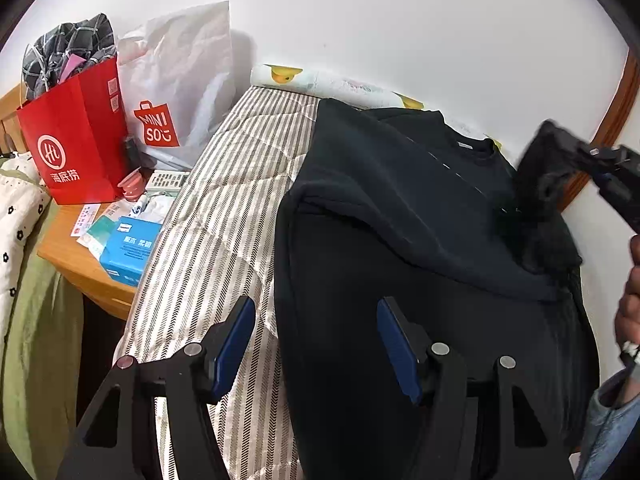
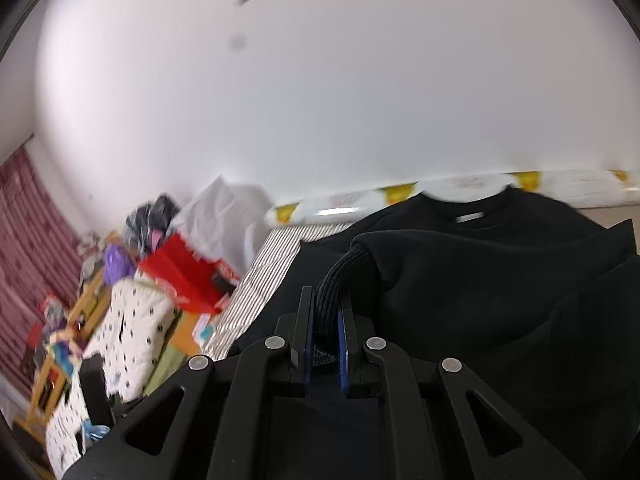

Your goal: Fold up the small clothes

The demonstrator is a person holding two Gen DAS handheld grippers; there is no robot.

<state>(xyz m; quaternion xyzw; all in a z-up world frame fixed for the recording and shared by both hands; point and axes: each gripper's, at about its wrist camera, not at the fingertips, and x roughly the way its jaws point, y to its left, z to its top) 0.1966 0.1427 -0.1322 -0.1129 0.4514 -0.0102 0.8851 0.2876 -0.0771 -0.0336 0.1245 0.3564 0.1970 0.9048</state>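
Jaws of the right gripper (image 2: 325,320) are clamped on the ribbed cuff (image 2: 336,280) of the black sweatshirt (image 1: 400,208), sleeve lifted off the body of the garment. The left gripper (image 1: 316,344) has jaws apart, nothing between them, hovering over the sweatshirt's left edge where it meets the striped bed cover (image 1: 224,200). Sweatshirt lies spread on the bed, collar toward the wall, one sleeve already folded across the chest.

Risks (judging from the layout):
- only the cuff end is pinched, so a hard pull could slip it out and the sleeve drops in a heap
- nothing pins the body, so dragging the sleeve across may shift the whole garment or undo the fold already laid
- the right wrist view is blurred, so overshoot and a crooked sleeve seem likely
- a red paper bag (image 1: 76,136) and tissue pack (image 1: 130,250) sit on the bench just beside the bed, within reach of a wide left swing
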